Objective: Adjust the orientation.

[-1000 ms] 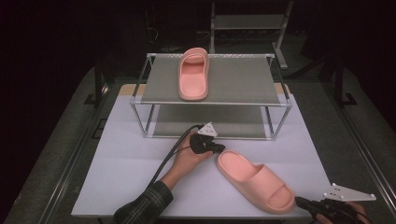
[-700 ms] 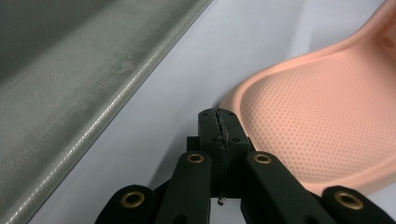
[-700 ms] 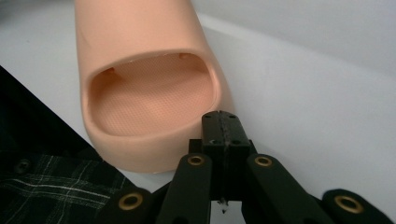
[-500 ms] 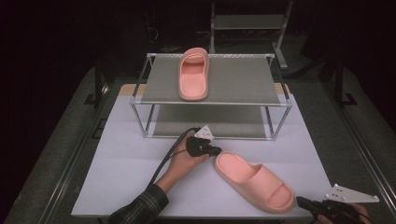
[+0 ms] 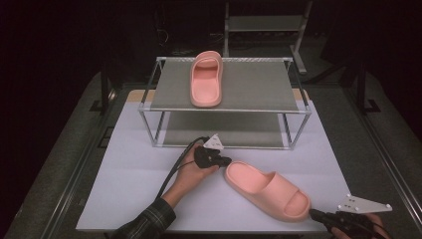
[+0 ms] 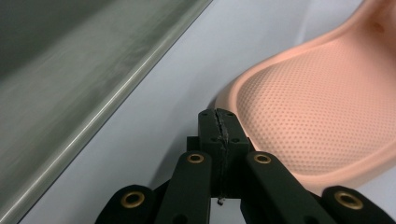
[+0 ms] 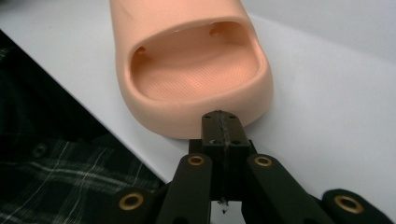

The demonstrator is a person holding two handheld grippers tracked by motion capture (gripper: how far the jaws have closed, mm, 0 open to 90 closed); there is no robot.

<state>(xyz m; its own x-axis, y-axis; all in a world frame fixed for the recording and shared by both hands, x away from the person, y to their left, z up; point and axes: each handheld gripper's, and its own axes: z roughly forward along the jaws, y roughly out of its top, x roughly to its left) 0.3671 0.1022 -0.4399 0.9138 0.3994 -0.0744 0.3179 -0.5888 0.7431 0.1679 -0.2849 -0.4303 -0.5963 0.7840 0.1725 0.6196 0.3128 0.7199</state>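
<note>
A pink slide sandal [image 5: 267, 189] lies on the white table sheet, heel toward the middle, toe toward the front right. My left gripper [image 5: 227, 161] is shut with nothing in it, its tip against the sandal's heel rim [image 6: 233, 100]. My right gripper [image 5: 315, 215] is shut and empty too, its tip at the sandal's toe end [image 7: 196, 121]. A second pink sandal [image 5: 206, 79] rests on the top shelf of the metal rack [image 5: 159, 107].
The rack's lower shelf [image 5: 224, 130] stands just behind the left gripper; its metal edge [image 6: 107, 100] runs close by. The white sheet's front edge [image 5: 199, 230] lies near the right gripper. A plaid sleeve [image 7: 56, 186] shows below that edge.
The left gripper has pushed the sandal's heel to the right and forward, so the sandal has slid toward the right gripper. The right gripper stays near the front edge.
</note>
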